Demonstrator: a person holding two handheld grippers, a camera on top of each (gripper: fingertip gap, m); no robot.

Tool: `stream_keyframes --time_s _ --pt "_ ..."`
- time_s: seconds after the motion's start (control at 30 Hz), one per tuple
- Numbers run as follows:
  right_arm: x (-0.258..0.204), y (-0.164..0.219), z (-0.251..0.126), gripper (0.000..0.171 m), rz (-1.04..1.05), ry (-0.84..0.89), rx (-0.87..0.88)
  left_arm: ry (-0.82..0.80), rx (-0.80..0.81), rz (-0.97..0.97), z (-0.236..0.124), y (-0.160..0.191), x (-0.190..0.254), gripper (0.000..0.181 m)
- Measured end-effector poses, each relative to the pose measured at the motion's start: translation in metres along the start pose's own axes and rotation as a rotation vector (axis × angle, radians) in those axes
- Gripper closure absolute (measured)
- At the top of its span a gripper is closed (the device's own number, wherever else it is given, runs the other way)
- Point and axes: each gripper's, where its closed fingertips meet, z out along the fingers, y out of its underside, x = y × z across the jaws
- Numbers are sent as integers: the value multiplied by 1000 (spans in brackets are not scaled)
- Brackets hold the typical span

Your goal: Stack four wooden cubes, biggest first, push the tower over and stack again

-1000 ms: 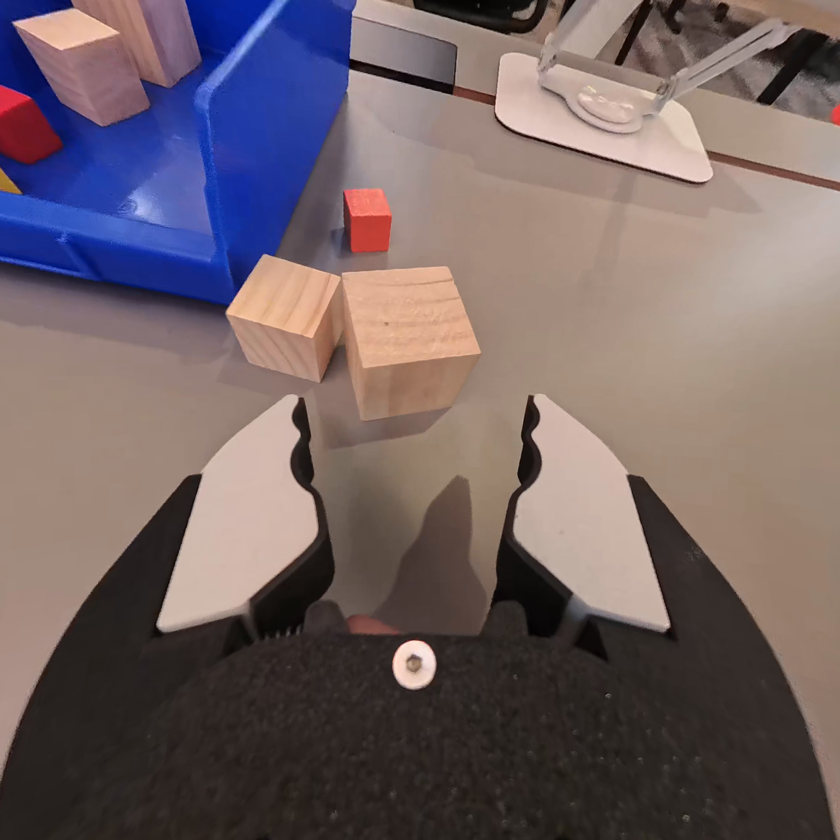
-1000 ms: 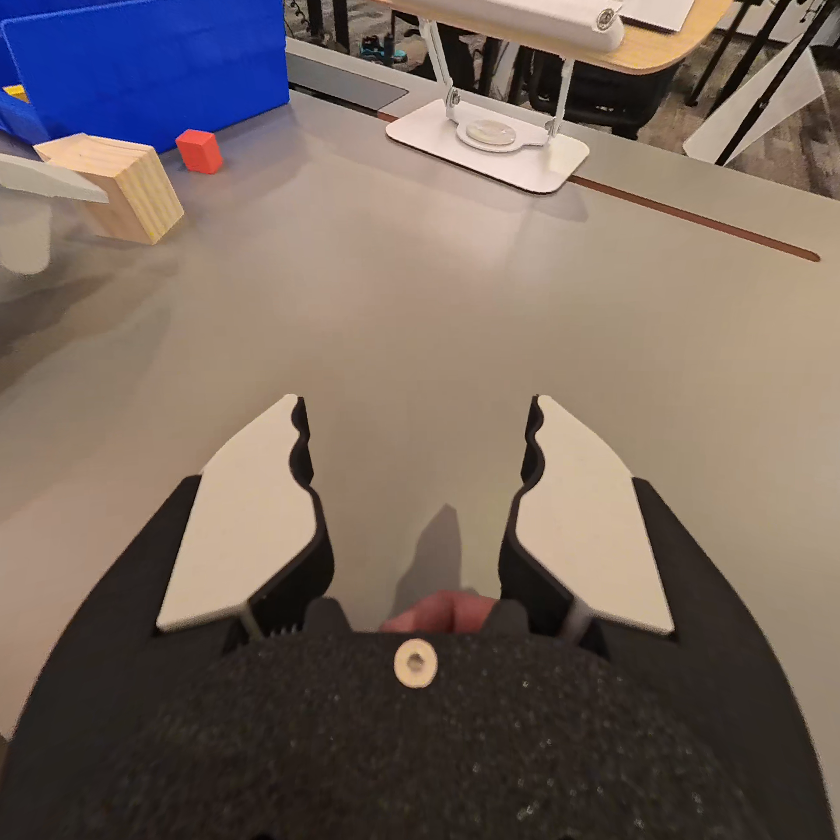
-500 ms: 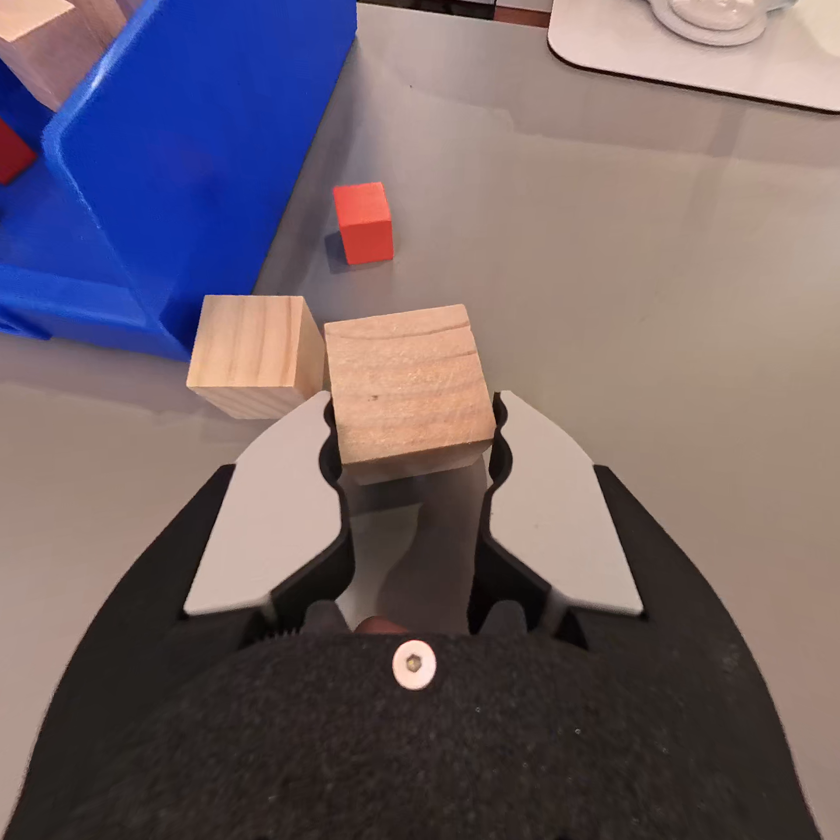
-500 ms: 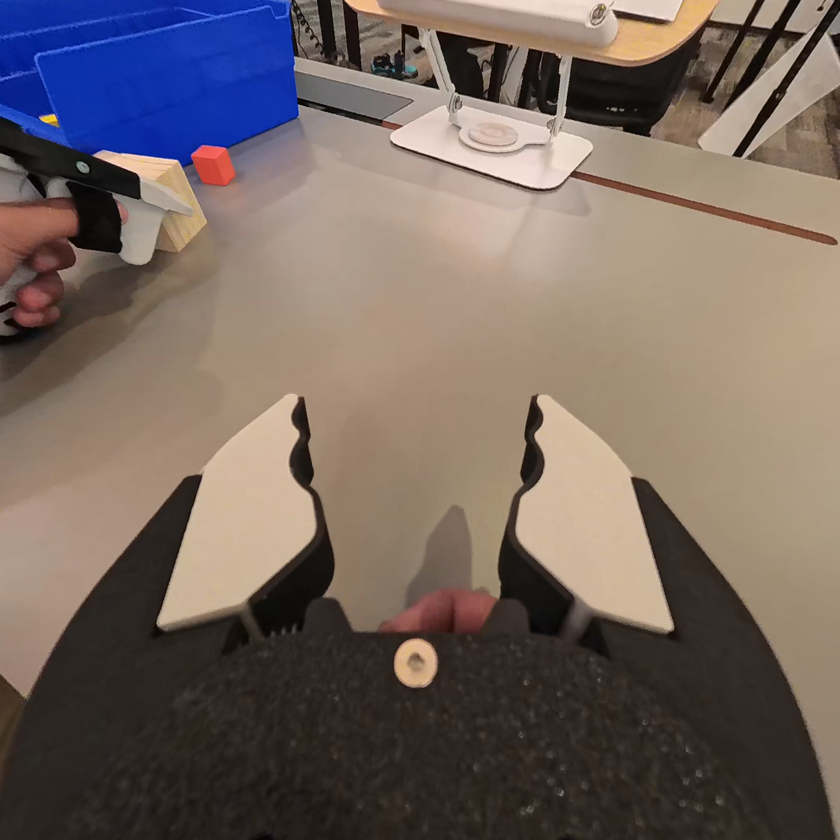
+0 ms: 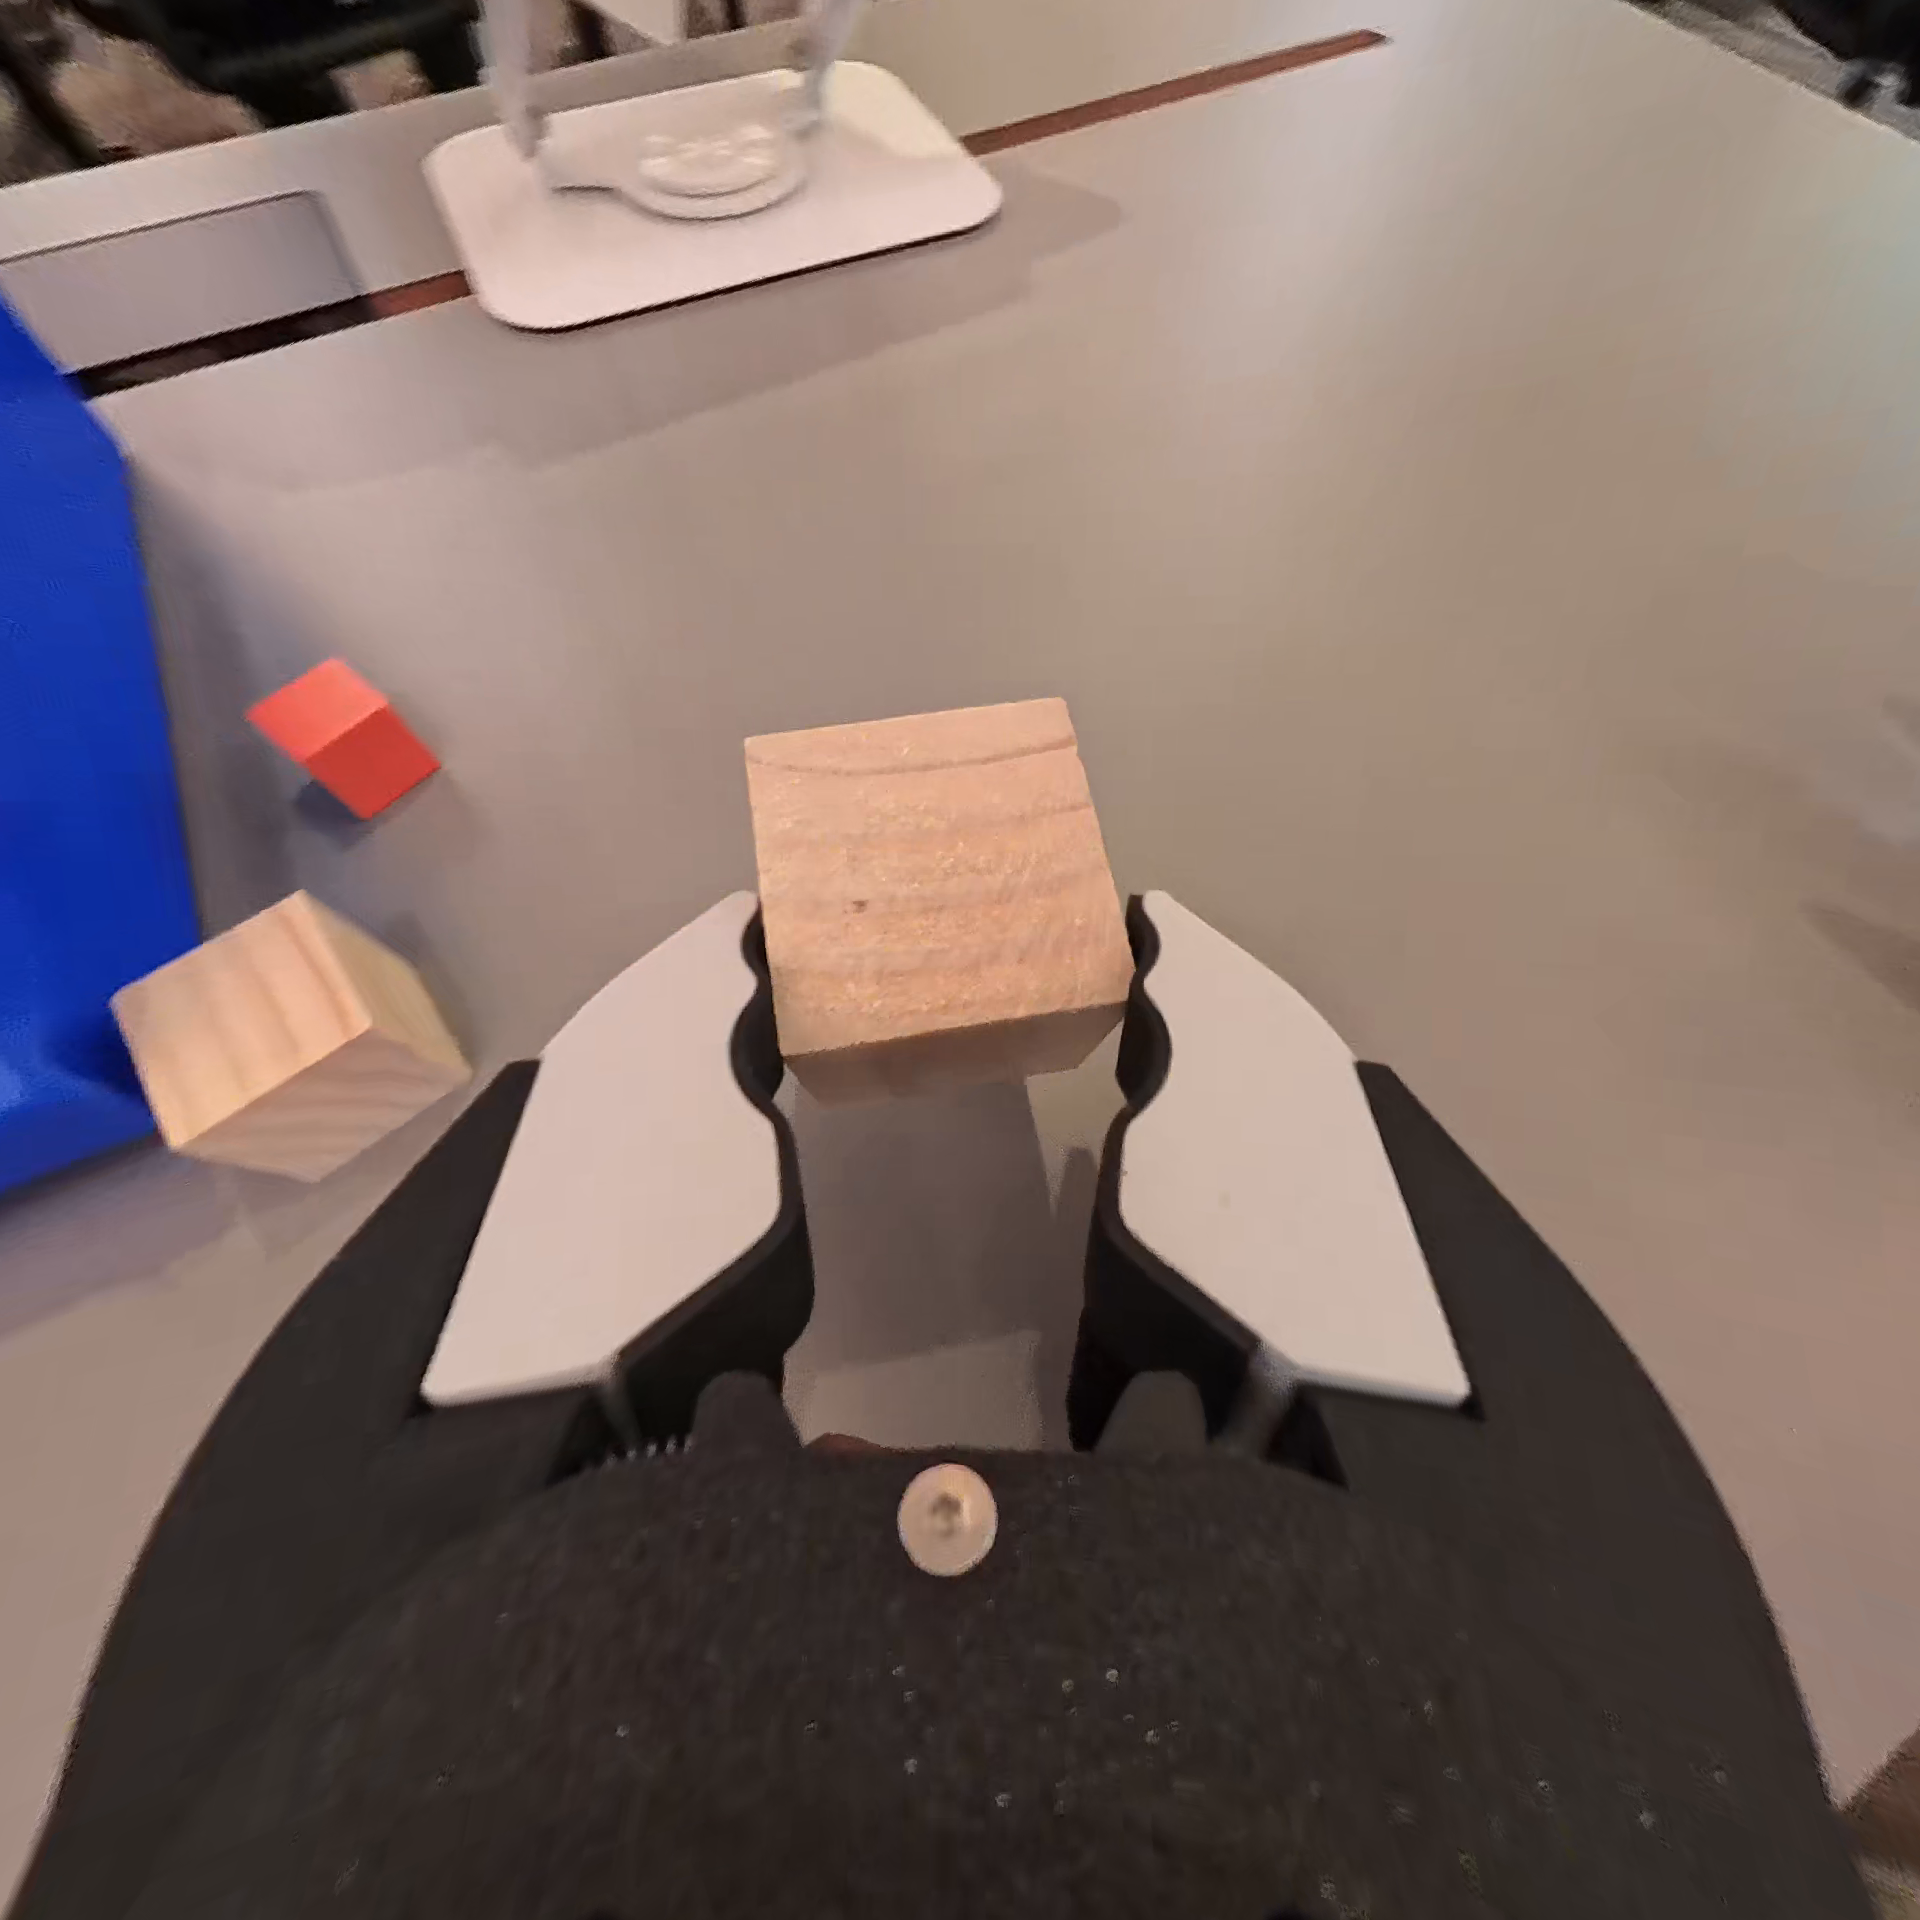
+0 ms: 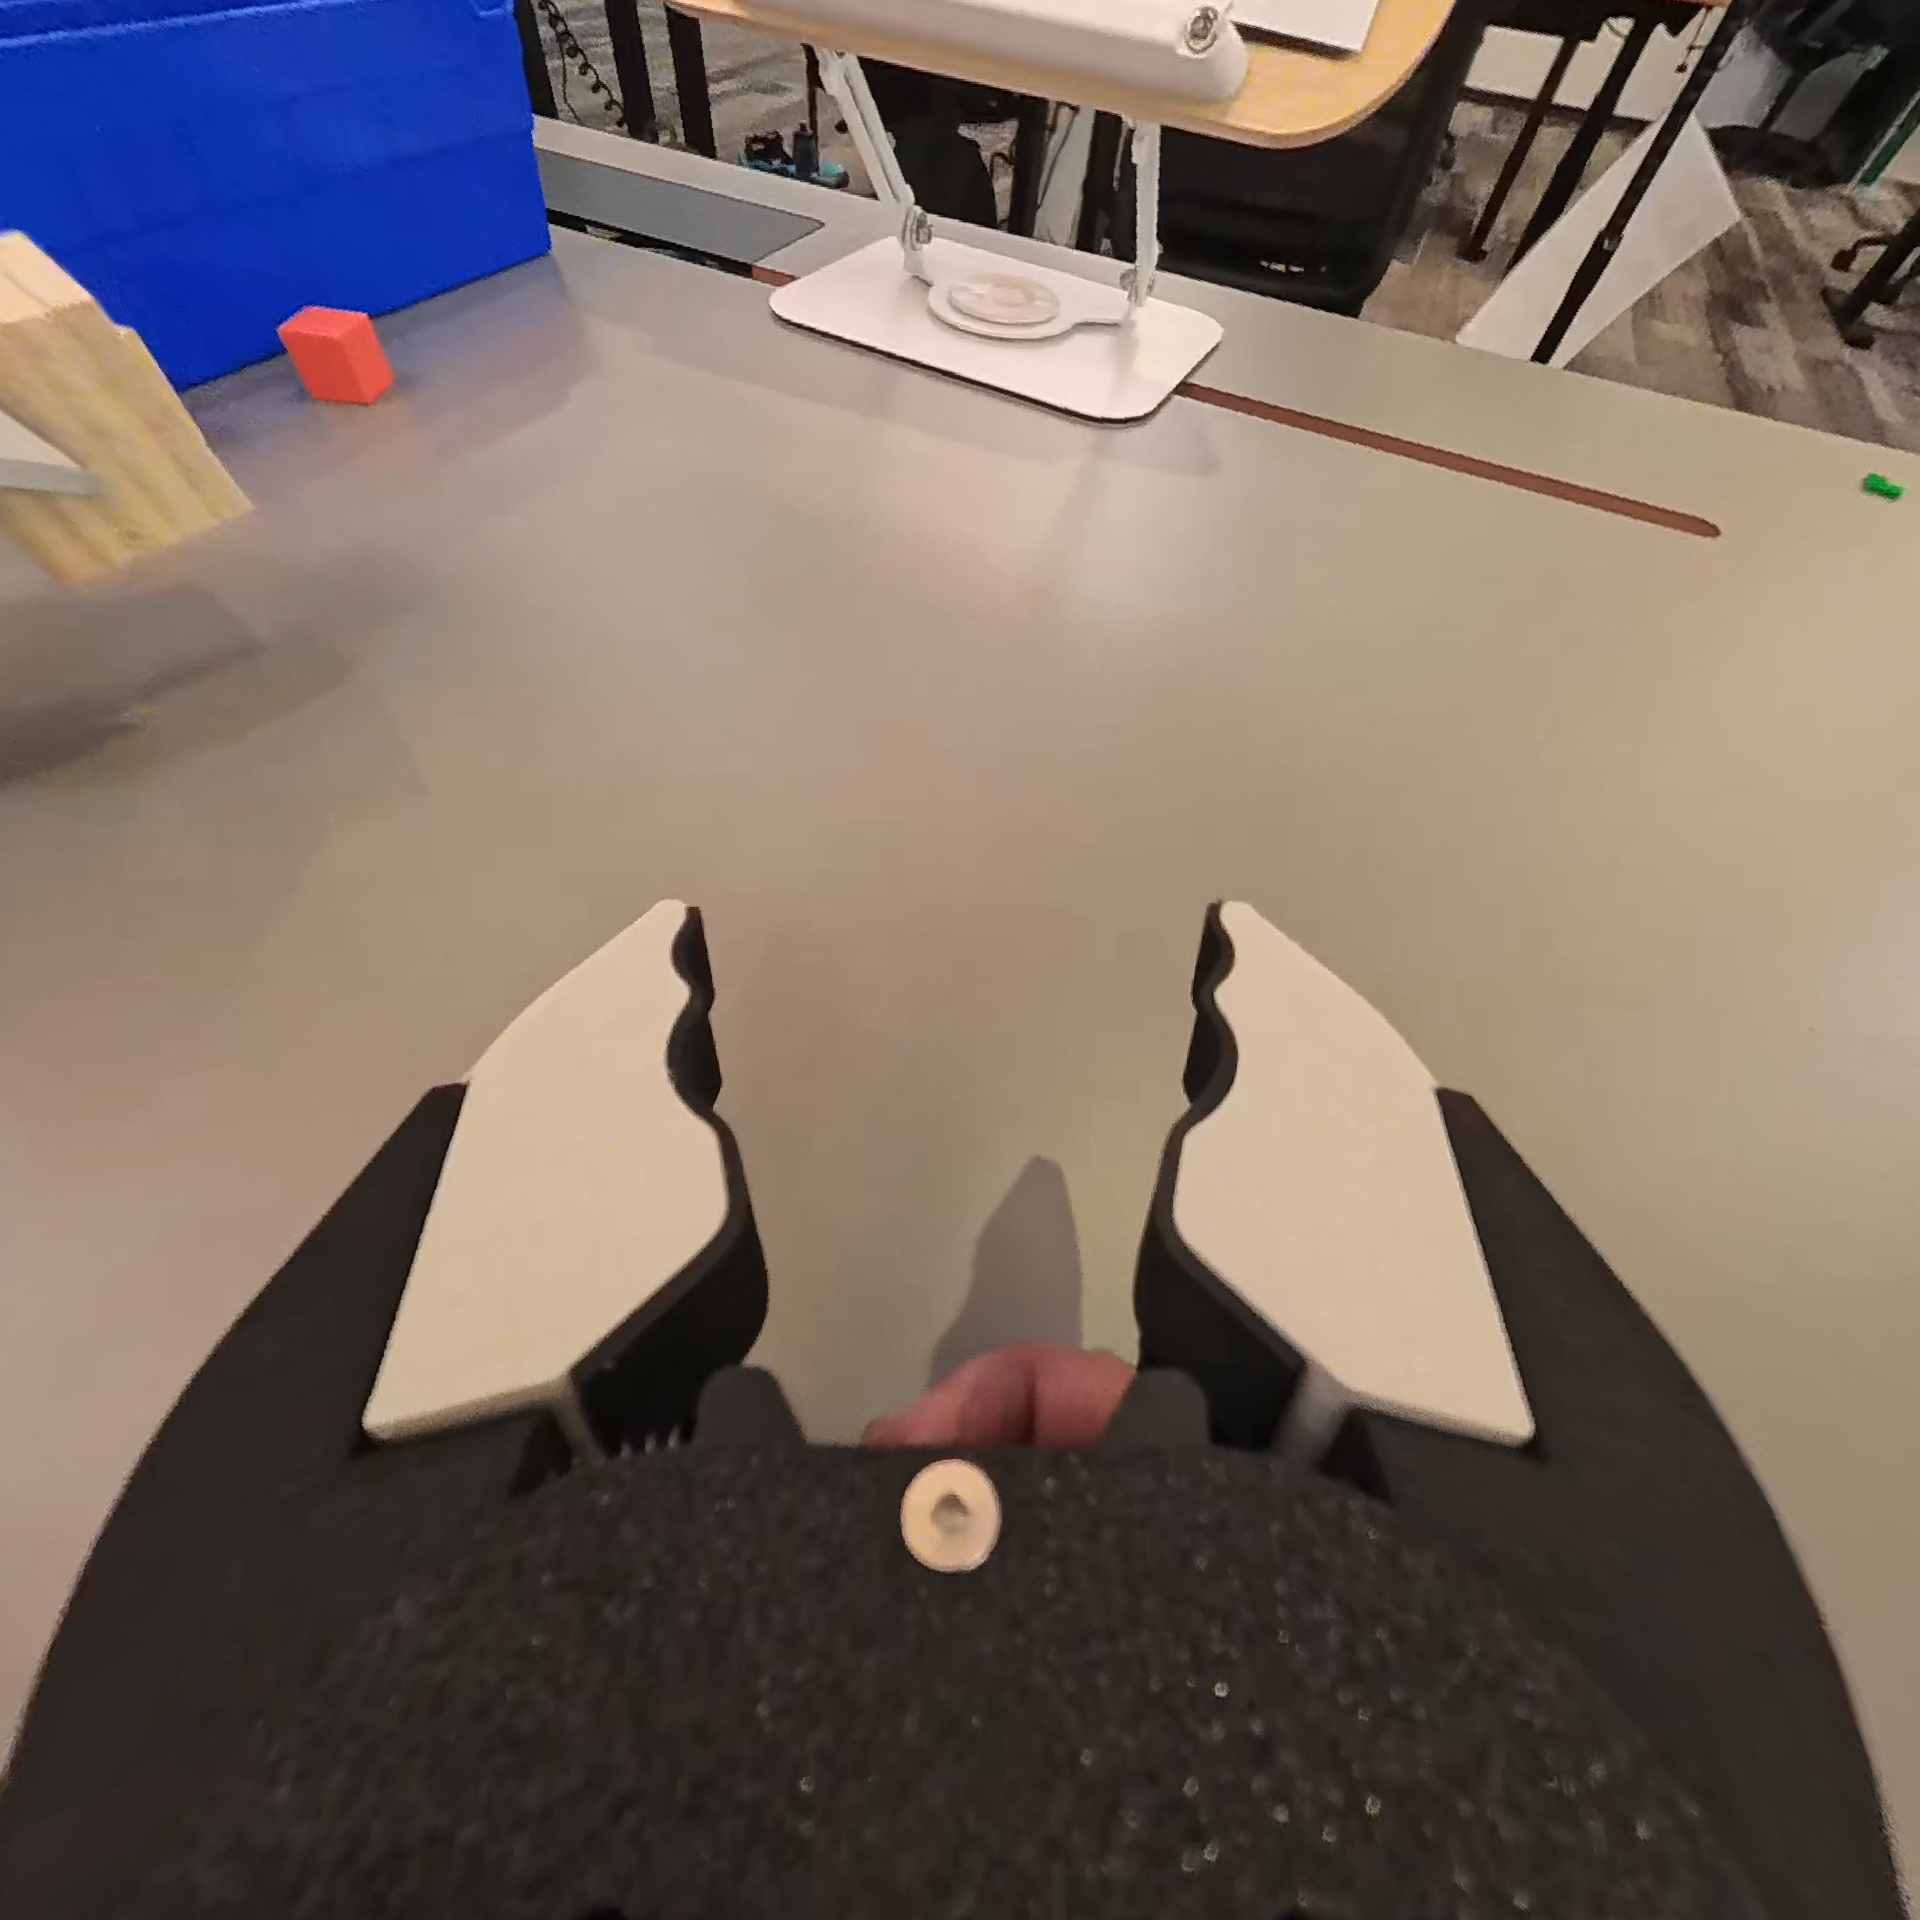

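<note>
Above the grey table [image 5: 1351, 623], my left gripper [image 5: 943, 914] clamps the big wooden cube [image 5: 935, 894], seemingly lifted, while my right gripper [image 6: 951, 914] hangs agape.

The biggest pale wooden cube [image 5: 935, 894] sat clamped between the left tool's [image 5: 943, 940] fingertips, raised off the bench [image 5: 1351, 623] and tilted. A smaller wooden cube [image 5: 281, 1039] lay on the bench at its 9 o'clock, well apart, and a small red cube [image 5: 348, 740] at 10 o'clock.
</note>
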Motion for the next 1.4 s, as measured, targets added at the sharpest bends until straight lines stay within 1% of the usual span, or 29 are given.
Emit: stream_keyframes --time_s 0.13,0.27,0.37,0.43,0.5,0.6,0.73,0.93,1.0,1.07,1.17,1.23,1.27,1.33,1.4 --pt "-1 -1 -5 83 35 16 14 179 -39 126 14 -15 19 118" --pt "-5 -3 -7 83 38 27 19 338 -127 280 48 -32 42 118" --pt "-8 -5 -7 84 35 26 22 425 -147 383 76 -41 56 118" --pt "-9 -6 -6 84 28 27 19 510 -157 430 89 -43 65 118" --pt "-9 -7 -7 84 20 28 15 580 -198 432 99 -40 68 118" --pt "-8 -7 -7 84 13 29 11 636 -234 453 110 -34 69 118" --pt "-6 -4 -6 84 15 29 -2 652 -233 431 122 -34 71 118" --pt "-7 -3 -4 84 12 21 -8 633 -212 427 127 -30 71 117" --pt "-8 -3 -2 84 10 17 -10 596 -187 387 126 -37 68 94" --pt "-9 -4 -1 84 9 13 -10 538 -135 341 117 -50 63 85" --pt "-10 -5 0 84 6 7 -4 419 5 247 81 -71 55 76" --pt "-11 -6 2 84 3 4 -4 258 103 156 51 -75 40 74" --pt "-12 -6 3 84 2 2 -5 176 152 116 34 -74 31 70" --pt "-13 -6 6 84 -2 -4 -7 -16 244 -5 0 -62 8 71" --pt "-15 -6 9 84 -9 -13 -9 -107 290 -94 -27 -39 -1 71"
